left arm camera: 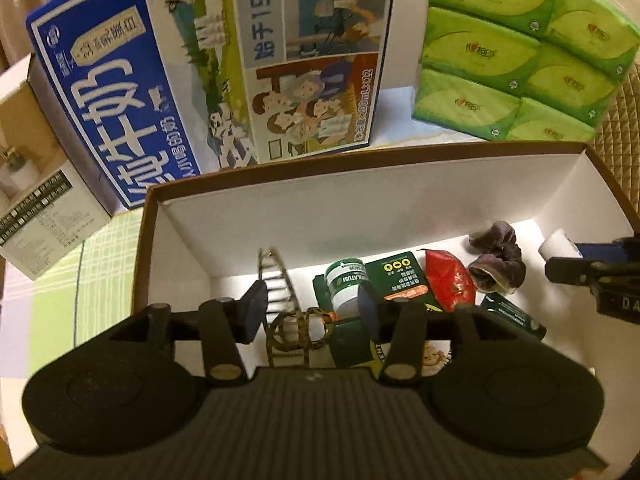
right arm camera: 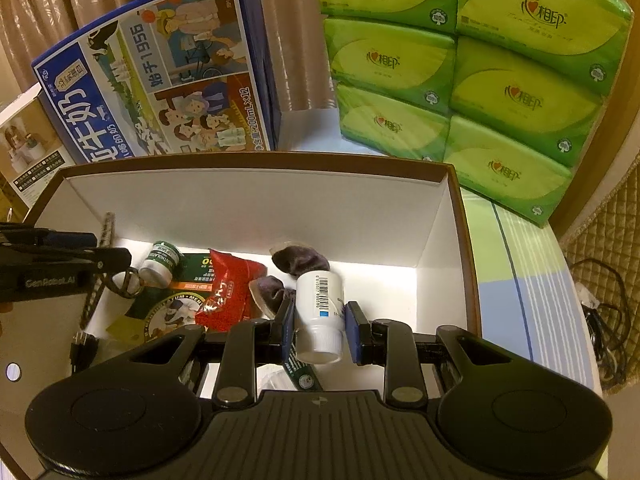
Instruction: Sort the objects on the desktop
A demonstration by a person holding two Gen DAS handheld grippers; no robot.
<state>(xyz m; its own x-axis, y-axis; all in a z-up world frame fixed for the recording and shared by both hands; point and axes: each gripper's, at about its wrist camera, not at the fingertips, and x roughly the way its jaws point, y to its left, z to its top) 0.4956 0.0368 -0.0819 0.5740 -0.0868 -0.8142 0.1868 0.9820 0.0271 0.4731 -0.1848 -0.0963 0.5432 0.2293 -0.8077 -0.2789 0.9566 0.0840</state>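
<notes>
The right gripper is clamped on a white bottle, cap toward the camera, held above the open box. The left gripper has its jaws apart; a hair clip lies between them on the box floor, and the pads do not press on it.

At twelve o'clock from the bottle lies a dark scrunchie; at ten o'clock a red packet, and beyond it a small green-labelled jar. Behind the box stand a milk carton at eleven o'clock and tissue packs at one.

The grip sits near the bottle's cap end, so the round body could pivot or slip. If let go here, the bottle may roll onto the scrunchie.
</notes>
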